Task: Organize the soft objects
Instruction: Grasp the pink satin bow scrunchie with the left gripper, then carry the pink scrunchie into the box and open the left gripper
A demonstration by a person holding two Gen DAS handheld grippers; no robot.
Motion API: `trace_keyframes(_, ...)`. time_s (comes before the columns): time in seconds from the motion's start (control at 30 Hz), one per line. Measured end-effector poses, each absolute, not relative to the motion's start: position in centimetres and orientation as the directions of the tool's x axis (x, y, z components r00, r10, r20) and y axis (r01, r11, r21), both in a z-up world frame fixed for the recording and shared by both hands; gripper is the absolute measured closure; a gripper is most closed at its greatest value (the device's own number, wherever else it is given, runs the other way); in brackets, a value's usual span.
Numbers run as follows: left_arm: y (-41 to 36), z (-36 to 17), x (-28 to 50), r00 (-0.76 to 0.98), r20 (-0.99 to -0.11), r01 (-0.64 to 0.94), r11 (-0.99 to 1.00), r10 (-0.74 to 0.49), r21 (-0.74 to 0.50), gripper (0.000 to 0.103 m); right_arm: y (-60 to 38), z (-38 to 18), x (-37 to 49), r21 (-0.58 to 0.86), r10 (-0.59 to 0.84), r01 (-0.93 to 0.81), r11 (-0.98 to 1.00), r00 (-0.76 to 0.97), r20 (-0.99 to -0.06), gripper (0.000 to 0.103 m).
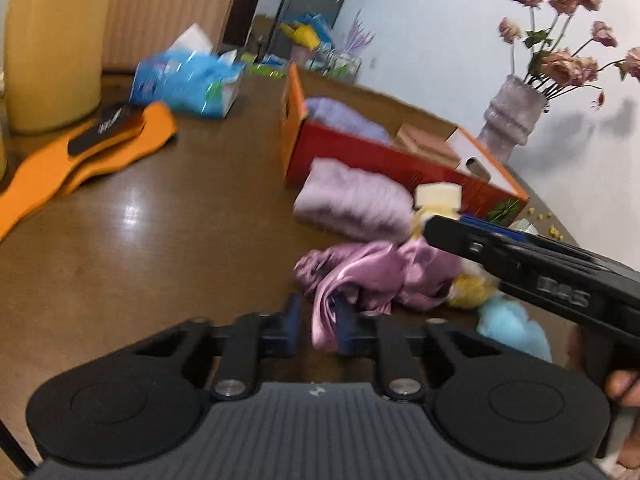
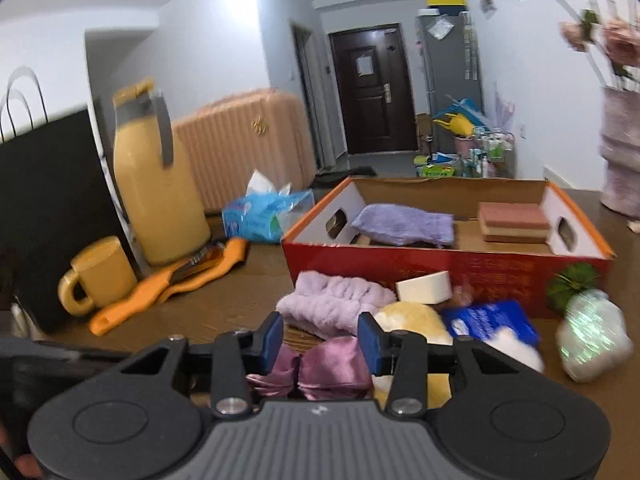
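A pink satin cloth point(image 1: 372, 276) lies crumpled on the brown table; one fold of it hangs between the fingers of my left gripper point(image 1: 318, 322), which is partly closed around it. My right gripper point(image 2: 320, 338) is open above the same satin cloth point(image 2: 320, 372). Its body shows in the left wrist view point(image 1: 520, 268). Beside the cloth lie a fluffy lilac towel point(image 2: 334, 304), a yellow sponge point(image 2: 416, 320), a white sponge point(image 2: 426, 286) and a blue fluffy item point(image 1: 512, 326). The red-orange box point(image 2: 444, 268) holds a purple cloth point(image 2: 404, 222) and a pink sponge point(image 2: 514, 222).
A yellow jug point(image 2: 156, 184), a yellow mug point(image 2: 98, 276), an orange strap point(image 2: 168, 284) and a blue tissue pack point(image 2: 266, 216) stand at the left. A vase of pink flowers point(image 1: 516, 112) stands at the right. A shiny white bag point(image 2: 592, 336) lies by the box.
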State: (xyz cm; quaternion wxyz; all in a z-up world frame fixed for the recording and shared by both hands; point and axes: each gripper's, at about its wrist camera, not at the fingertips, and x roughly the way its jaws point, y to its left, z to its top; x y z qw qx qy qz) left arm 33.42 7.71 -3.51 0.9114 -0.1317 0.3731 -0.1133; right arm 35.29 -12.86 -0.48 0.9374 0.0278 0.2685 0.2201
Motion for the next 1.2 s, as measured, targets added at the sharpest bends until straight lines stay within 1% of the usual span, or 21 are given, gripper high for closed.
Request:
trace_keyframes(0.03, 7.8, -3.7, 33.1, 0.698, -0.645, 0.113, 0.937, -0.311, -0.331, 0.094, -12.4, -1.0, 35.6, 0.152, 0.41, -0.39, 0.908, 0.758, -0.507, 0.066)
trace_keyframes(0.07, 7.9, -3.7, 32.4, 0.706, -0.636, 0.123, 0.938, -0.312, -0.323, 0.097, -12.0, -1.6, 35.7, 0.139, 0.405, -0.392, 0.909, 0.757, -0.513, 0.073)
trace_keyframes(0.13, 7.8, -3.5, 31.1, 0.723, -0.629, 0.121, 0.948, -0.286, -0.293, 0.097, -11.4, -2.3, 34.8, 0.107, 0.396, -0.403, 0.909, 0.754, -0.524, 0.087)
trace_keyframes(0.2, 7.9, -3.4, 29.2, 0.732, -0.617, 0.132, 0.948, -0.29, -0.289, 0.097, -11.3, -2.5, 33.2, 0.081, 0.405, -0.431, 0.899, 0.745, -0.531, 0.089)
trace_keyframes(0.33, 7.4, -3.5, 24.6, 0.737, -0.599, 0.171, 0.944, -0.312, -0.281, 0.097, -12.5, -3.2, 28.5, 0.13, 0.444, -0.452, 0.882, 0.709, -0.547, 0.094)
trace_keyframes(0.37, 7.3, -3.5, 23.0, 0.742, -0.586, 0.199, 0.941, -0.326, -0.273, 0.092, -13.0, -3.5, 27.0, 0.144, 0.457, -0.458, 0.877, 0.704, -0.544, 0.095)
trace_keyframes(0.4, 7.3, -3.5, 21.7, 0.744, -0.572, 0.224, 0.936, -0.344, -0.27, 0.075, -13.4, -3.6, 25.6, 0.145, 0.463, -0.464, 0.874, 0.705, -0.537, 0.095)
trace_keyframes(0.47, 8.5, -3.1, 19.2, 0.747, -0.533, 0.256, 0.912, -0.398, -0.322, 0.046, -14.2, -4.0, 22.5, 0.137, 0.454, -0.455, 0.88, 0.717, -0.528, 0.095)
trace_keyframes(0.57, 9.6, -1.8, 17.4, 0.762, -0.48, 0.254, 0.882, -0.436, -0.397, 0.043, -14.9, -4.5, 18.7, 0.134, 0.433, -0.431, 0.892, 0.733, -0.525, 0.095)
trace_keyframes(0.63, 9.7, -1.0, 17.5, 0.765, -0.481, 0.214, 0.874, -0.428, -0.436, 0.036, -15.1, -5.0, 17.2, 0.143, 0.434, -0.428, 0.893, 0.73, -0.527, 0.096)
trace_keyframes(0.73, 8.2, -1.2, 17.7, 0.756, -0.521, 0.174, 0.889, -0.396, -0.423, 0.036, -15.1, -5.6, 15.6, 0.15, 0.434, -0.424, 0.893, 0.725, -0.535, 0.096)
trace_keyframes(0.77, 7.2, -1.8, 17.5, 0.749, -0.543, 0.188, 0.907, -0.38, -0.376, 0.041, -15.2, -5.7, 15.2, 0.156, 0.437, -0.424, 0.892, 0.723, -0.534, 0.096)
trace_keyframes(0.8, 6.5, -2.5, 17.4, 0.743, -0.567, 0.188, 0.923, -0.357, -0.335, 0.054, -15.3, -5.7, 14.8, 0.163, 0.442, -0.425, 0.89, 0.722, -0.533, 0.096)
trace_keyframes(0.83, 6.1, -3.1, 17.3, 0.74, -0.584, 0.181, 0.935, -0.333, -0.304, 0.058, -15.4, -5.7, 14.4, 0.168, 0.449, -0.431, 0.887, 0.719, -0.53, 0.095)
trace_keyframes(0.87, 6.0, -3.7, 17.1, 0.747, -0.58, 0.178, 0.938, -0.325, -0.296, 0.059, -15.6, -5.5, 14.1, 0.17, 0.455, -0.436, 0.884, 0.716, -0.53, 0.091)
trace_keyframes(0.93, 6.3, -4.0, 16.9, 0.758, -0.562, 0.171, 0.932, -0.332, -0.319, 0.062, -16.1, -5.0, 13.4, 0.173, 0.456, -0.433, 0.885, 0.726, -0.515, 0.089)
trace_keyframes(1.0, 6.3, -3.9, 16.7, 0.761, -0.556, 0.175, 0.93, -0.336, -0.322, 0.065, -17.3, -4.2, 12.8, 0.216, 0.47, -0.42, 0.881, 0.741, -0.478, 0.081)
trace_keyframes(1.03, 6.1, -3.9, 16.6, 0.763, -0.554, 0.181, 0.933, -0.333, -0.311, 0.065, -17.8, -3.8, 12.8, 0.251, 0.488, -0.419, 0.873, 0.743, -0.458, 0.065)
trace_keyframes(1.07, 5.9, -3.9, 16.6, 0.764, -0.553, 0.191, 0.936, -0.331, -0.297, 0.065, -18.2, -3.3, 12.9, 0.286, 0.503, -0.416, 0.863, 0.75, -0.429, 0.041)
trace_keyframes(1.1, 5.8, -3.9, 16.5, 0.764, -0.553, 0.196, 0.937, -0.331, -0.29, 0.065, -18.6, -3.0, 13.0, 0.317, 0.52, -0.42, 0.851, 0.76, -0.389, 0.034)
trace_keyframes(1.2, 5.7, -3.9, 16.5, 0.763, -0.555, 0.19, 0.936, -0.332, -0.297, 0.063, -18.0, -2.9, 14.7, 0.317, 0.519, -0.421, 0.85, 0.776, -0.36, 0.042)
